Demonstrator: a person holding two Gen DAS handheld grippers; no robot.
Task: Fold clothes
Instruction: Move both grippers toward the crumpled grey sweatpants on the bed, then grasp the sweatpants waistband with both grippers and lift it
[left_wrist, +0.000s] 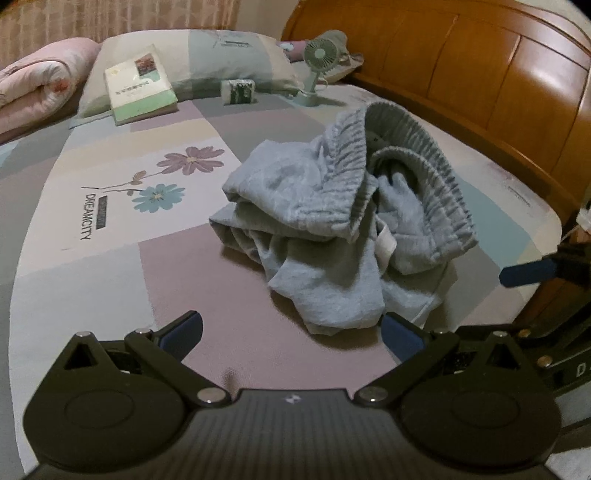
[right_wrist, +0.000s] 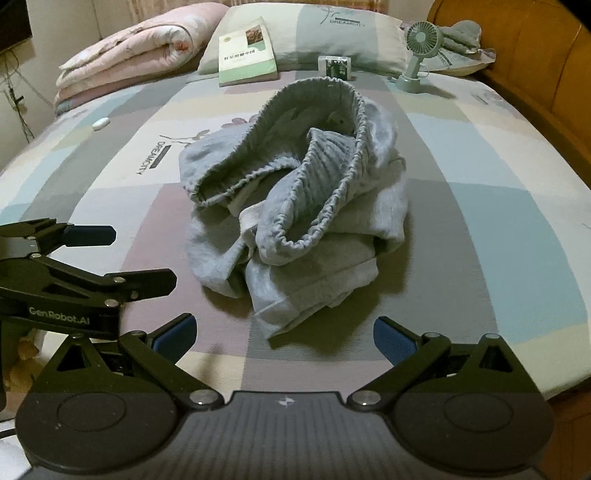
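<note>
Left gripper (left_wrist: 291, 334) low over the near edge of the bed, pointing up the bed toward the pillow; jaws spread wide, nothing between them. Its right pad sits just beside the near hem of the pants (left_wrist: 332, 221), contact unclear. Right gripper (right_wrist: 284, 338) also low at the near edge, jaws wide apart and empty, short of the pants. In the right wrist view the left gripper shows side-on at the left, fingers apart; in the left wrist view one blue finger of the right gripper pokes in from the right edge.

Pants: grey, crumpled in a heap mid-bed, elastic waistband up and gaping open, legs bunched under it.

Bed sheet (right_wrist: 461, 206) pastel patchwork with flower print and "DREAMCITY" text. At the far end: pillow (right_wrist: 332, 33), book (right_wrist: 247, 51) leaning on it, small box (right_wrist: 337, 67), green desk fan (right_wrist: 421, 44), rolled pink quilt (right_wrist: 133, 51). Small white object (right_wrist: 101, 123) on the sheet at left. Wooden headboard (left_wrist: 480, 74) along the right side.
</note>
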